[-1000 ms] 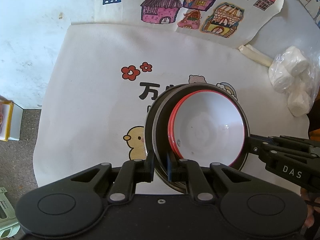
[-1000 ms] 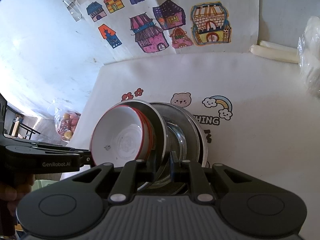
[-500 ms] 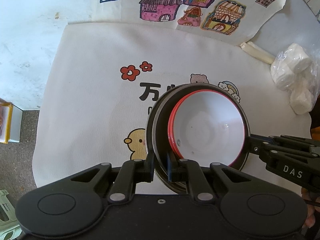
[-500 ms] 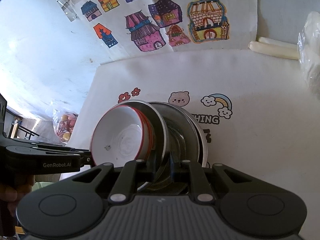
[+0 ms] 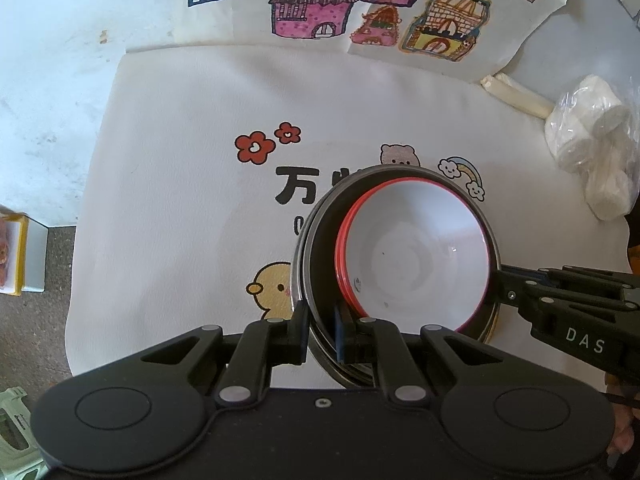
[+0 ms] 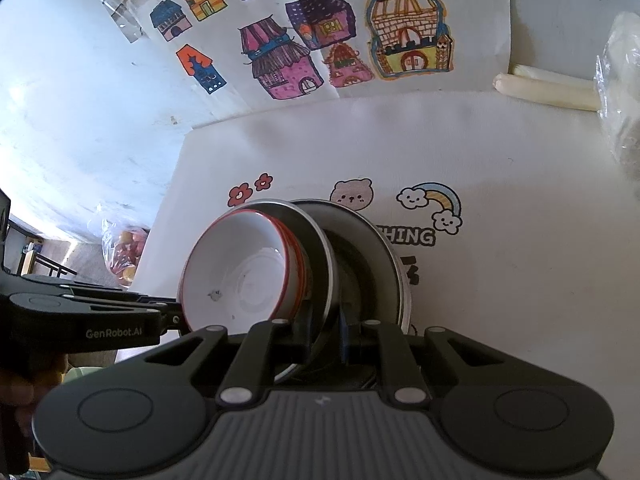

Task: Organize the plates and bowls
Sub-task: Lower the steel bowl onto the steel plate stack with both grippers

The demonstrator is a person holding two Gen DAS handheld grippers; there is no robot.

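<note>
A white bowl with a red rim (image 5: pixel 412 260) sits inside a metal bowl (image 5: pixel 316 260). My left gripper (image 5: pixel 321 330) is shut on the metal bowl's near rim. My right gripper (image 6: pixel 325 330) is shut on the opposite rim of the same metal bowl (image 6: pixel 320 248), with the white bowl (image 6: pixel 240 276) in it. In the right wrist view the held bowls tilt over a second, larger metal bowl (image 6: pixel 372 264) that rests on the white cloth (image 6: pixel 500 300). Each gripper shows in the other's view: the right gripper (image 5: pixel 504 292) and the left gripper (image 6: pixel 176 316).
The cloth (image 5: pixel 180 200) has cartoon prints and lies on a white table. Drawings of houses (image 5: pixel 360 12) lie at the back. A plastic bag of white rolls (image 5: pixel 592 160) and pale sticks (image 5: pixel 516 94) lie at the right. A bag of fruit (image 6: pixel 120 256) is off the left edge.
Both grippers keep their hold on the metal bowl. The bowls have shifted only slightly, with the view drifting a little over the cloth.
</note>
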